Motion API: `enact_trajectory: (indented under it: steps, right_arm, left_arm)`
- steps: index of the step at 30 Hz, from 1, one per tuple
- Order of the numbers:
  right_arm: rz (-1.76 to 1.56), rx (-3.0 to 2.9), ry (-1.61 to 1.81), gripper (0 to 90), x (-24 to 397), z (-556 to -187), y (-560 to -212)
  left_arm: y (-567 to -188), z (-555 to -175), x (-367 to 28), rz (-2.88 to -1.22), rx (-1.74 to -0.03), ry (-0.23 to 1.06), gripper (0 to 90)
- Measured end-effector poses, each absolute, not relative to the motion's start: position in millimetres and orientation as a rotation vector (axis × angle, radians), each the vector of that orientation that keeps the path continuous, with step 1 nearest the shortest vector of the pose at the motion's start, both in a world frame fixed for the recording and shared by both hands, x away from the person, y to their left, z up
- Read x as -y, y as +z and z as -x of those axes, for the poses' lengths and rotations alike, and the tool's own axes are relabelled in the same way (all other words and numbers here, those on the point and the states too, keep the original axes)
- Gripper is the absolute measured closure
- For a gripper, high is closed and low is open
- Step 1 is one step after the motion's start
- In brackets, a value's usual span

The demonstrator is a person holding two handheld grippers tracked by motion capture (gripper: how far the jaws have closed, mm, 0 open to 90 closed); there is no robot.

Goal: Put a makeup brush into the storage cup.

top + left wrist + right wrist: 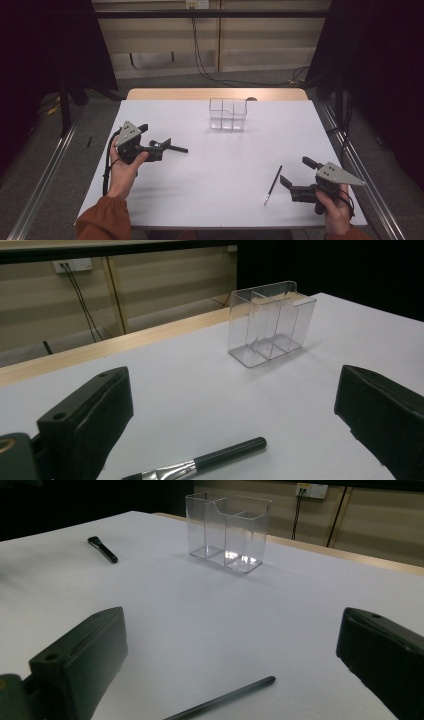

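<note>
With both grippers spread wide, you're gripping nothing. Your left gripper [159,138] sits at the table's [215,200] left side; the brush [175,148] lies flat on the table just ahead of it. In the left gripper view the brush [210,462] lies between the jaws, touching neither, its handle end pointing right. Your right gripper [296,171] is at the near right, with the thin stick [273,185] flat on the table just beside it on the left; in the right gripper view the stick [220,699] is low between the jaws, not touching them. Clear organizer [228,114] stands upright at the far middle, well apart from both.
</note>
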State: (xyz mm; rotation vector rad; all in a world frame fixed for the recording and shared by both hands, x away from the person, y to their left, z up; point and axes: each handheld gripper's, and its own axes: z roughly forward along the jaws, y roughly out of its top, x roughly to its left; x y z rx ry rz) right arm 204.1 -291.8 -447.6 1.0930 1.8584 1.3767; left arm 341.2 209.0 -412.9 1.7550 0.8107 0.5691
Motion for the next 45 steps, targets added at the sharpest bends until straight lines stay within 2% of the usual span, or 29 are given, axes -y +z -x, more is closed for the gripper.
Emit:
enact_trajectory:
  steps: [12, 18, 25, 35, 45]
  right_arm:
    - [-1.089, -1.859, 1.368, 0.0, 291.2, -203.4, -447.2]
    - [-1.081, -1.873, 1.372, 0.0, 290.5, -203.2, -447.6]
    - [-1.086, -1.869, 1.367, 0.0, 291.6, -202.4, -447.7]
    - [-1.082, -1.873, 1.367, 0.0, 290.6, -202.6, -447.8]
    - [-1.085, -1.877, 1.363, 0.0, 290.3, -202.7, -448.1]
  left_arm:
    - [-410.7, -359.1, -200.3, -1.966, -0.814, 0.423, 2.8]
    - [-411.4, -366.5, -199.4, -2.112, -0.832, 0.298, 3.2]
    - [-406.0, -375.0, -195.6, -2.222, -0.828, 0.309, 3.5]
    - [-393.6, -385.8, -192.1, -2.398, -0.813, 0.229, 5.0]
    - [-402.5, -403.4, -183.0, -2.527, -0.796, 0.155, 5.5]
